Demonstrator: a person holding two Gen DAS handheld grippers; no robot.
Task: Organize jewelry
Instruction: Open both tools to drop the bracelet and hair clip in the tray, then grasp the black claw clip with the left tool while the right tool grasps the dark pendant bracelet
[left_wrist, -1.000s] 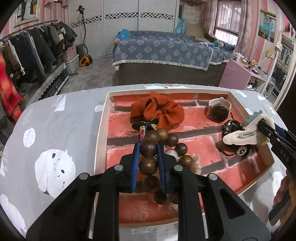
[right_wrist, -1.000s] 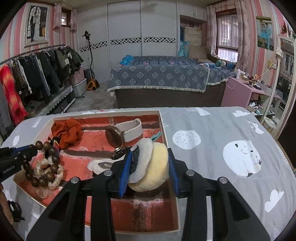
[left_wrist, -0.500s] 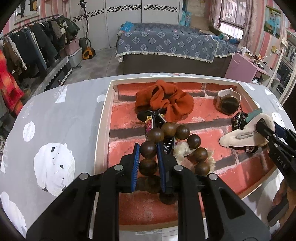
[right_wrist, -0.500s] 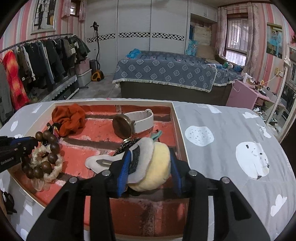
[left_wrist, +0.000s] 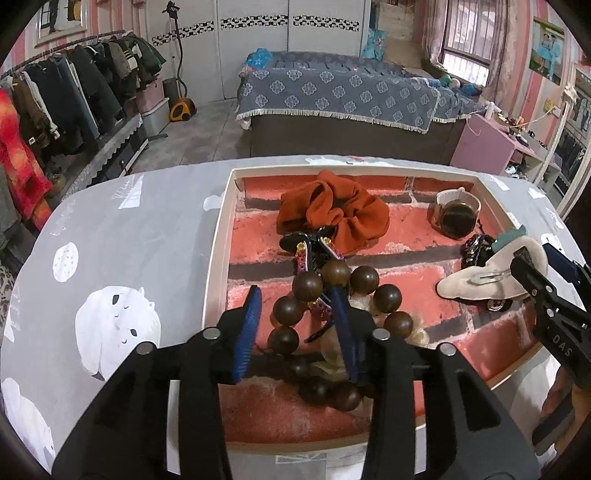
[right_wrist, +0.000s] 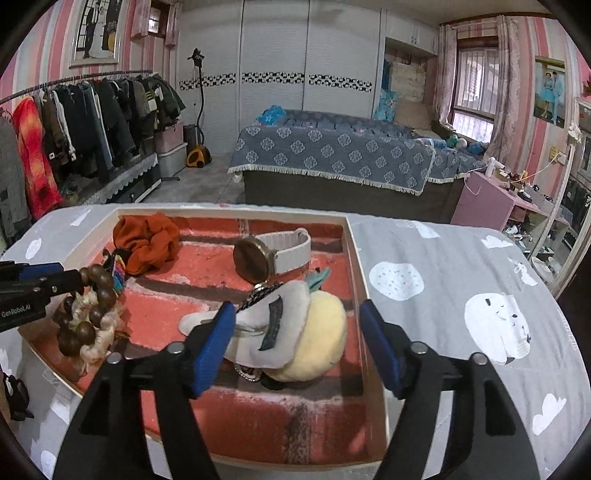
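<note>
Bedroom surroundings are seen behind a table covered in grey cloth (left_wrist: 122, 236), on which a tray (left_wrist: 218, 258) lined with a red brick pattern is set. Half a second ago both tools were clamped on their loads; now both have been opened and the loads are left lying in the tray. On the left, the left gripper (left_wrist: 295, 306) is spread wide over the bead bracelet (left_wrist: 332, 291), with the left blue pad clear of the beads and the right one over the loop's middle. The bracelet lies flat near the tray's front left, over a pale bracelet (right_wrist: 98, 334), its loop stretched from the near edge toward the far side, where a beaded clip (left_wrist: 303, 254) and an orange scrunchie (left_wrist: 332, 214) are found. Toward the right, a watch (left_wrist: 454, 214) rests on its side near the far right corner, its dial turned toward the near edge in the right wrist view. Nearer, the plush hair clip (right_wrist: 291, 336) lies in the tray's right half, just beside the right wall and over a dark chain (left_wrist: 476, 249). Its long axis runs across the tray, the grey metal-backed end pointing left and the yellow ball end right. The right gripper (right_wrist: 299, 343) is opened wide around it, neither pad touching it.
</note>
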